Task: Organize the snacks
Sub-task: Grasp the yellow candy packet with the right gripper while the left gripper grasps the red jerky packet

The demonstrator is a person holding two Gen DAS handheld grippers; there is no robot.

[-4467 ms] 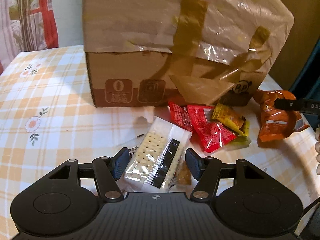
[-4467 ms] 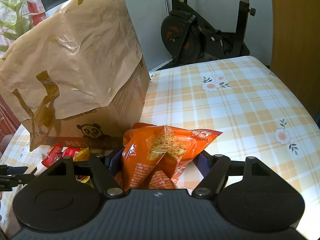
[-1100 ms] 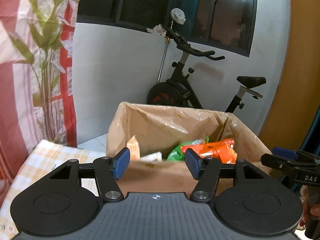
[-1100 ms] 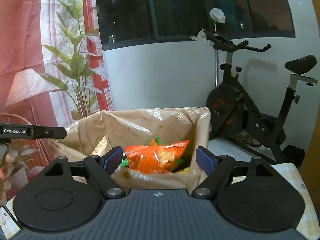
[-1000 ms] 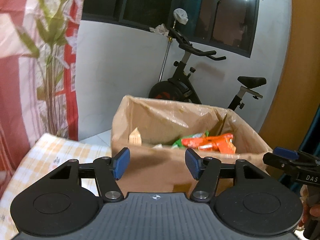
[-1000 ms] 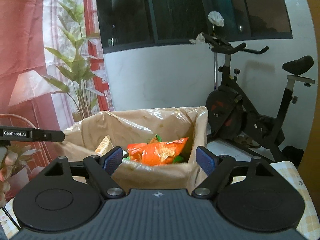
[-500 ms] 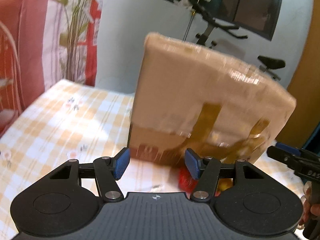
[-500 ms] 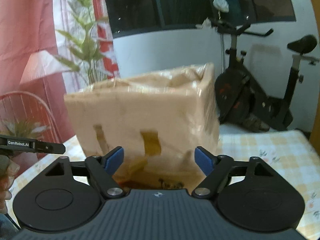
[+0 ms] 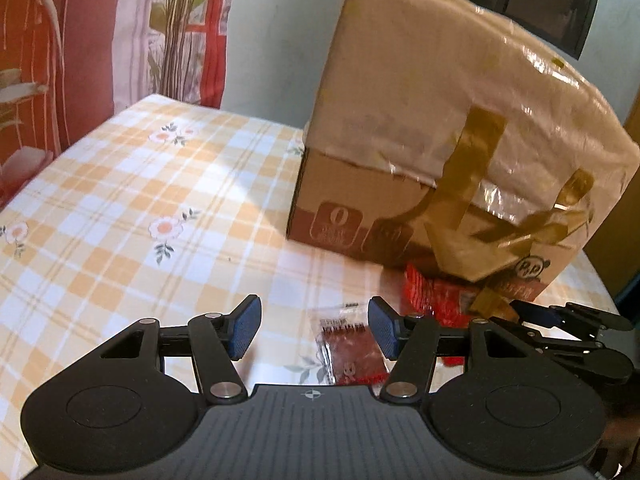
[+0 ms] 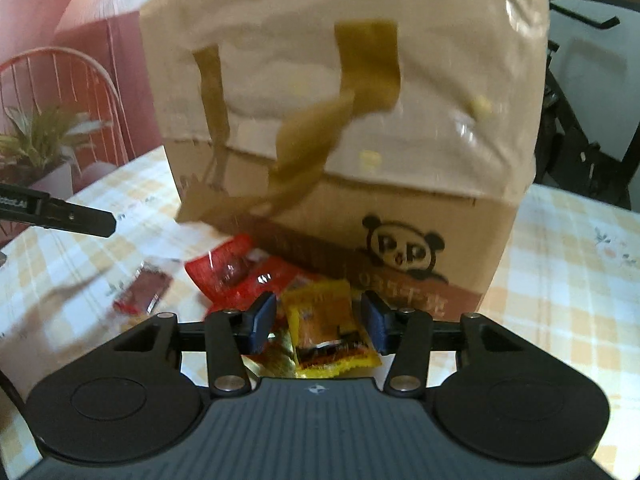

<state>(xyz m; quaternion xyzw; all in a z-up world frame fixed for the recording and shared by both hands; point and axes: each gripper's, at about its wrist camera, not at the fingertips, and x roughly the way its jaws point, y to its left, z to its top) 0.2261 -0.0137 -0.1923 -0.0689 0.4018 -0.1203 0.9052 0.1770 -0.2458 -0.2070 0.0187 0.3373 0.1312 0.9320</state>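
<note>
A tall cardboard box [image 9: 440, 152] lined with a brown bag stands on the checked tablecloth; it also shows in the right wrist view [image 10: 352, 128]. My left gripper [image 9: 314, 326] is open and empty, low over a small dark-red clear packet [image 9: 352, 350]. Red snack packets [image 9: 436, 298] lie at the box's foot. My right gripper [image 10: 318, 320] is open, its fingers on either side of a yellow snack packet [image 10: 328, 330] on the table. Red packets [image 10: 236, 276] lie to its left. The box's contents are hidden.
The checked tablecloth [image 9: 140, 208] spreads to the left of the box. A red chair and a potted plant [image 10: 44, 140] stand beyond the table's left edge. An exercise bike [image 10: 580, 100] is behind the box on the right.
Both grippers have come down from above the box's open top to table level in front of it. The snacks inside the box have gone out of sight.
</note>
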